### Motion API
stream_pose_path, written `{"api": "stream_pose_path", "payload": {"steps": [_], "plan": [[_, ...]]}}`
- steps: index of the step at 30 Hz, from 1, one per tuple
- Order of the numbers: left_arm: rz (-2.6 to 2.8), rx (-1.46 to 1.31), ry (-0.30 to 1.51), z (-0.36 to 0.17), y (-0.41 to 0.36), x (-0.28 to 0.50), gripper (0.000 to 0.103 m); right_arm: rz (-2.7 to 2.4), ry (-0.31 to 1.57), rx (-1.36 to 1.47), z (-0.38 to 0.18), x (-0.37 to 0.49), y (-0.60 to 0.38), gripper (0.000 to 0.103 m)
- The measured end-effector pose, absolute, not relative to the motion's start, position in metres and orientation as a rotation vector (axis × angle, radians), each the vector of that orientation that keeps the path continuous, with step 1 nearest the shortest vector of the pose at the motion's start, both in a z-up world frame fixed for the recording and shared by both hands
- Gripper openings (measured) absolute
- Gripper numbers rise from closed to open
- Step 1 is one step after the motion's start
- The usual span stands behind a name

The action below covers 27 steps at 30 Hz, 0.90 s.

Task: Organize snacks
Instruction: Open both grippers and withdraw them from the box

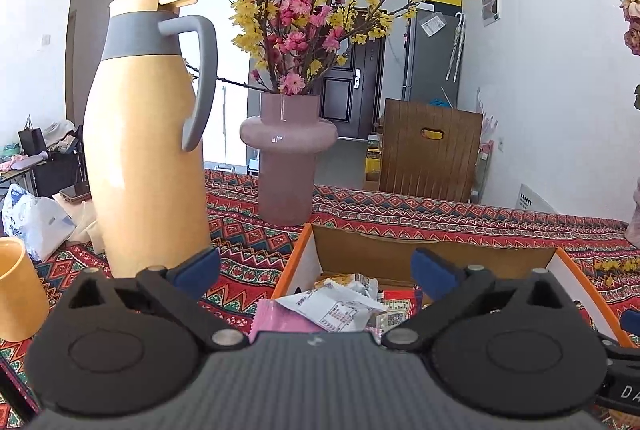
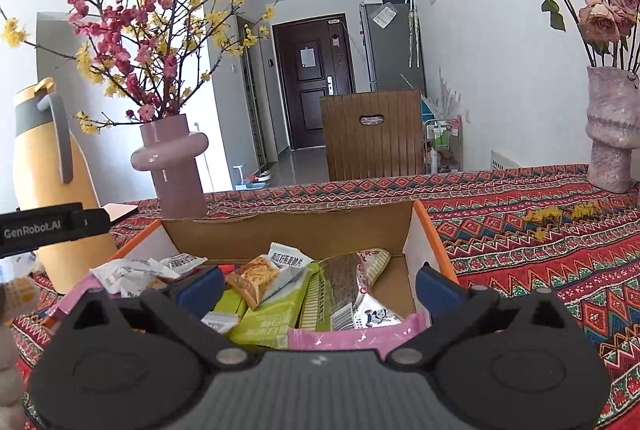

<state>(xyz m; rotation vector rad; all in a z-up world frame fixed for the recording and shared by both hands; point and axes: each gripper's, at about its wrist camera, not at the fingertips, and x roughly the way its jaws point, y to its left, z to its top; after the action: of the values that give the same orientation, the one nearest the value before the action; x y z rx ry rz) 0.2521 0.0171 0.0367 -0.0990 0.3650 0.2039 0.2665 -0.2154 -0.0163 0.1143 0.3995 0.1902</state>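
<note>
snacks [image 2: 280, 294] already lie heaped inside the cardboard box [image 2: 412, 230] on the patterned tablecloth [image 2: 540, 270], and your left gripper [image 1: 316, 266] and right gripper [image 2: 318, 284] gape empty, so little seems left.

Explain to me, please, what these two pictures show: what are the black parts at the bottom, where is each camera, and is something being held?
A person holds a two-finger gripper in each hand; each carries a camera looking forward along its fingers. One picture comes from the left gripper, the other from the right gripper. Both stand wide open and hold nothing. Below them is a cardboard box with snack packets inside, on a patterned tablecloth. Nearby stand a yellow thermos jug, a pink vase of flowering branches, and a second vase with dried roses.
</note>
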Motion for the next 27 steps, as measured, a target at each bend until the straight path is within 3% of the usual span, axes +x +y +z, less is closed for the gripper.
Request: {"api": "stream_pose_path", "payload": {"steps": [13, 27], "plan": [[0.182, -0.120, 0.368, 0.054, 0.034, 0.208, 0.103, 0.217, 0.378, 0.113, -0.013, 0.260, -0.214, 0.102], [0.169, -0.066, 0.484, 0.024, 0.065, 0.171, 0.103, 0.295, 0.439, 0.002, -0.010, 0.200, -0.199, 0.103]]}}
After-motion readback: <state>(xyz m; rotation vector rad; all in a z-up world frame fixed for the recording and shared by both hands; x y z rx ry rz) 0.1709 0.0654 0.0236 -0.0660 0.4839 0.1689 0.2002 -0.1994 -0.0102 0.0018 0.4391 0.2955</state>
